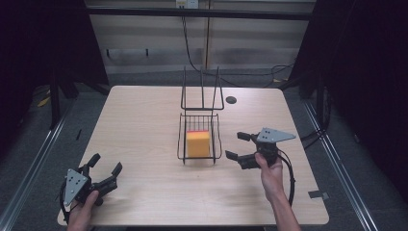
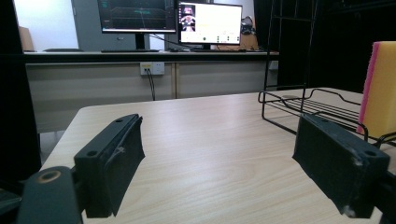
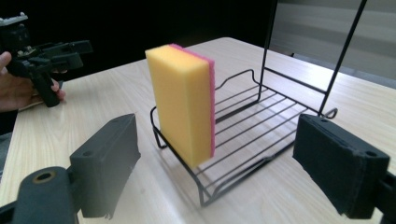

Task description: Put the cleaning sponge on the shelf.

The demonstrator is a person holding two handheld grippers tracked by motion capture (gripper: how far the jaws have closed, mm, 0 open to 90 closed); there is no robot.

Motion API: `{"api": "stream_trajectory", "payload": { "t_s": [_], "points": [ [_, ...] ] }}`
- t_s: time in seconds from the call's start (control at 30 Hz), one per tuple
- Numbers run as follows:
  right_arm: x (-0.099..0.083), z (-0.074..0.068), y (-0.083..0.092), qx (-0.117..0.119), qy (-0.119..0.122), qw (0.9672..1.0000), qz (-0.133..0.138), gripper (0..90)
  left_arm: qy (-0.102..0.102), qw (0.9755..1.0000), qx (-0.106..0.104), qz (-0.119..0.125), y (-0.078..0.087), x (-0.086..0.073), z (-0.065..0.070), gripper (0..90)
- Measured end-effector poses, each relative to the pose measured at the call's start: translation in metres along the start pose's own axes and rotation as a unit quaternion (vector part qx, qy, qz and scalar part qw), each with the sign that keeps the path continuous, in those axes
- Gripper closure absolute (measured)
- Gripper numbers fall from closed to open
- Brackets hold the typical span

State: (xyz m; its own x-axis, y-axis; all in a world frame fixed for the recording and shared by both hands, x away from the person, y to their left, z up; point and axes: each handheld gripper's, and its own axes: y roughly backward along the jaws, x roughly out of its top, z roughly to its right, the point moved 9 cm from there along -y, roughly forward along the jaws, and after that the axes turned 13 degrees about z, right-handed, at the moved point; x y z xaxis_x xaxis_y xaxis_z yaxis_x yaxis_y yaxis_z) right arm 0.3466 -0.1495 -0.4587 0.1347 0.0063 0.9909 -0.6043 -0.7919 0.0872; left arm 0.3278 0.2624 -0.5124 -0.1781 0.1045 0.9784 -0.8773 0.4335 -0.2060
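A yellow sponge (image 1: 197, 143) with a pink back stands on edge in the near end of a black wire rack (image 1: 214, 133) at mid-table. The right gripper view has the sponge (image 3: 182, 100) close ahead, leaning against the rack's (image 3: 261, 130) front rim. My right gripper (image 1: 237, 146) is open just right of the rack, its jaws pointing left with nothing between them. My left gripper (image 1: 104, 165) is open near the table's front left corner, well away from the rack. In the left gripper view the sponge (image 2: 380, 88) and the rack (image 2: 303, 105) sit at the right.
The rack's tall wire back (image 1: 201, 89) rises at its far end. A round cable hole (image 1: 231, 100) lies in the tabletop behind the rack. Monitors (image 2: 170, 21) stand on a bench beyond the table's far edge. A cable (image 1: 291, 175) trails from my right gripper.
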Motion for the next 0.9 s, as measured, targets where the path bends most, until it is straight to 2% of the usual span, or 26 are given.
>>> {"api": "stream_trajectory", "payload": {
  "t_s": [0.13, 0.33, 0.43, 0.57, 0.6, 0.73, 0.83, 0.87, 0.9],
  "points": [
    [-0.005, -0.003, 0.008, -0.009, 0.002, 1.0, 0.0, 13.7, 0.0, 1.0, 0.0, 0.001, 0.0, 0.0, 0.0, 15.6],
    [-0.021, 0.001, 0.022, -0.039, 0.001, 0.9992, -0.008, 13.8, 0.0, 1.0, 0.0, 0.0, 0.0, 0.0, 0.0, 15.6],
    [-0.025, 0.0, 0.027, -0.044, 0.001, 0.999, 0.0, 13.9, 0.0, 1.0, 0.0, 0.0, 0.0, 0.0, 0.0, 15.6],
    [-0.036, 0.001, 0.034, -0.077, 0.014, 0.997, 0.006, 13.9, 0.0, 1.0, 0.0, 0.0, 0.0, 0.0, 0.0, 15.5],
    [-0.041, 0.002, 0.036, -0.082, 0.009, 0.9966, 0.005, 14.0, 0.0, 1.0, 0.0, 0.0, 0.0, 0.0, 0.0, 15.5],
    [-0.057, 0.003, 0.043, -0.092, 0.002, 0.9957, -0.001, 14.1, 0.0, 1.0, 0.001, 0.001, 0.0, 0.0, 0.0, 15.5],
    [-0.064, 0.005, 0.046, -0.096, 0.012, 0.9953, -0.007, 14.1, 0.0, 1.0, 0.001, 0.0, 0.0, 0.0, 0.0, 15.5],
    [-0.067, 0.007, 0.048, -0.104, 0.015, 0.9944, -0.01, 14.0, 0.0, 1.0, 0.0, 0.0, 0.0, 0.0, 0.0, 15.5],
    [-0.07, 0.006, 0.05, -0.101, 0.012, 0.9948, -0.012, 14.0, -0.003, 1.0, 0.001, -0.001, 0.0, 0.0, -0.001, 15.5]
  ]
}}
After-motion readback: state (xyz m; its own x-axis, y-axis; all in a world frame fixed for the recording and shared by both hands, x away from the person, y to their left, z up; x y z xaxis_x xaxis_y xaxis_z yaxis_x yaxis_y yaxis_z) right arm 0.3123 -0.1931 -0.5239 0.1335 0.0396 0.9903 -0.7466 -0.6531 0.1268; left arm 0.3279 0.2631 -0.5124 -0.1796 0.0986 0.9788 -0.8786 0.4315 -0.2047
